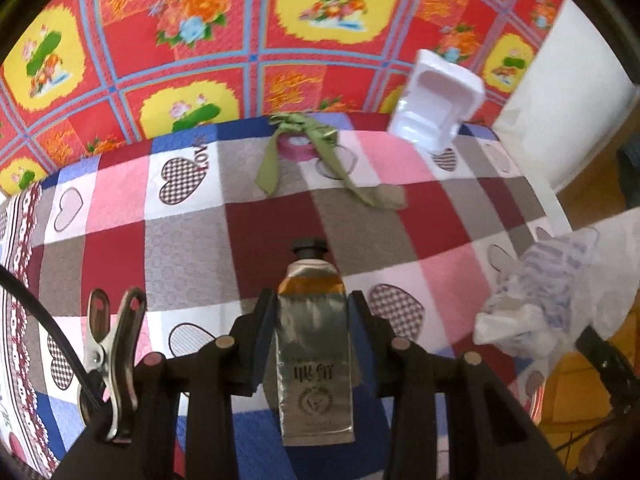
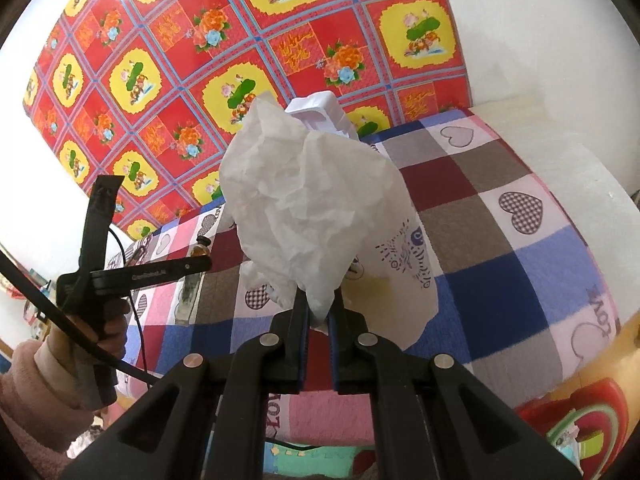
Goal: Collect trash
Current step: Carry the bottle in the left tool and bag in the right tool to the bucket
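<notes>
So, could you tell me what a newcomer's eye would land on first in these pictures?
Probably the loud red and yellow floral cloth on the wall behind the checked heart blanket. Next, the metallic tube clamped in the left gripper, and the crumpled white bag pinched in the right gripper. A green ribbon and white tray lie at the blanket's far edge.

The checked blanket [image 1: 280, 216] carries the word "Love" in dark red letters, beside a dotted heart [image 1: 178, 184] near its far left corner. In the right wrist view the same word stands on the blanket's near right edge [image 2: 596, 312] (seen upside down) and again, partly hidden, on a pink square [image 2: 276, 412] at the front. The silver tube [image 1: 316, 364] has dark characters and a round emblem, too blurred to read. The black handle [image 2: 160, 274] bears small white lettering, also unreadable.
</notes>
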Motion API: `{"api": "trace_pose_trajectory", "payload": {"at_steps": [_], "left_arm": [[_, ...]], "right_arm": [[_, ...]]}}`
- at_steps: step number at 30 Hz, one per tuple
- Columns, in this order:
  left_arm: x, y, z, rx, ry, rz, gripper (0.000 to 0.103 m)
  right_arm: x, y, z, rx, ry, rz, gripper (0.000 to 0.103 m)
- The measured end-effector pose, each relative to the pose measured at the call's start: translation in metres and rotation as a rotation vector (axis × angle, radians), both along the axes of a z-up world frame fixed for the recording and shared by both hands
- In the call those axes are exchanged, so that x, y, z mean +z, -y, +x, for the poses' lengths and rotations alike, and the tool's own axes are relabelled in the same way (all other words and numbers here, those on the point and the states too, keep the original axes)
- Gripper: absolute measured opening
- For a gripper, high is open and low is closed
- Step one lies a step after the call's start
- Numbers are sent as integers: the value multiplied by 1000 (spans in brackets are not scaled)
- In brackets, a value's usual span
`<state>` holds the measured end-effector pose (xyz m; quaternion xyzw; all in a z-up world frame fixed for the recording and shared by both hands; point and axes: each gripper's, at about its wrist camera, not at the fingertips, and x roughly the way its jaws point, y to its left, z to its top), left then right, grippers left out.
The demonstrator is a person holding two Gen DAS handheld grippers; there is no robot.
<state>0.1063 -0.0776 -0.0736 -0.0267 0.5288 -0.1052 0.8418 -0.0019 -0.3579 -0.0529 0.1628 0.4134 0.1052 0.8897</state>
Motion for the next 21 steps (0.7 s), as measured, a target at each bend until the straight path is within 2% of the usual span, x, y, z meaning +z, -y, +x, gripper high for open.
{"api": "trace_pose_trajectory", "payload": {"at_steps": [10, 21], "left_arm": [[24, 26, -22, -125, 29, -55, 38], [46, 71, -56, -289, 73, -105, 38]], "right_arm": [[14, -8, -40, -65, 29, -24, 9], [23, -1, -98, -190, 31, -65, 9]]}}
